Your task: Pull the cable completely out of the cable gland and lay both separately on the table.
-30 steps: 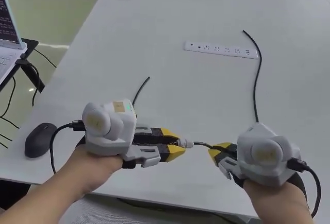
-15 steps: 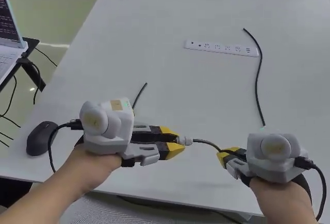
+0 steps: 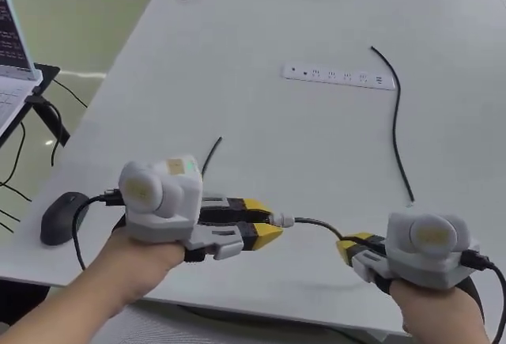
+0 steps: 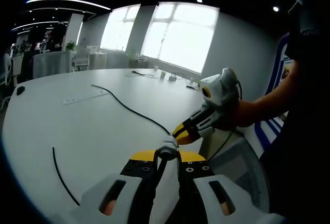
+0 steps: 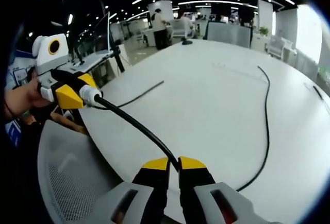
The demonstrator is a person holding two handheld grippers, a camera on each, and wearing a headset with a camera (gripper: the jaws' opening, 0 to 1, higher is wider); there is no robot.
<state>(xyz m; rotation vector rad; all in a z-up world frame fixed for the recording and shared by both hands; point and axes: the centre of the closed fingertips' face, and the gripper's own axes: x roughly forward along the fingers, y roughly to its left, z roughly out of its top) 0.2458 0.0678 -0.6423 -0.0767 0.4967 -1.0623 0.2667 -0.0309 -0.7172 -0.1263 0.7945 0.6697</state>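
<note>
**Head view.** The left tool [image 3: 273,225] is clamped on the gland [image 3: 283,220]. The right tool [image 3: 344,247] is clamped on the cable [image 3: 316,224] a little way past it. Both are held above the near edge of the worktop [image 3: 277,138]. A short tail of cable lies behind the left tool, and the long run trails from the right tool toward the power strip [image 3: 338,76]. Risk: the gland is held so near the edge that, if it slips out of the jaws, it would probably fall off the worktop rather than land on it.

**Left gripper view.** The left tool [image 4: 167,157] holds the gland [image 4: 168,144] at its jaw tips only, and the right tool [image 4: 180,131] is close ahead. The short tail [image 4: 59,175] has not yet passed through the gland. Risk: with so shallow a hold, a pull off the gland's axis could twist it free. The cable could also bind in the gland's seal.

**Right gripper view.** The right tool [image 5: 174,163] pinches the cable [image 5: 134,123], which sags toward the gland [image 5: 93,96] in the left tool [image 5: 77,96]. Risk: the smooth cable jacket may slide between the jaws, so that the hand moves and the cable does not. The long run dragging over the worktop adds load and could curl back beside the gland, so the two parts would not lie separately.
</note>
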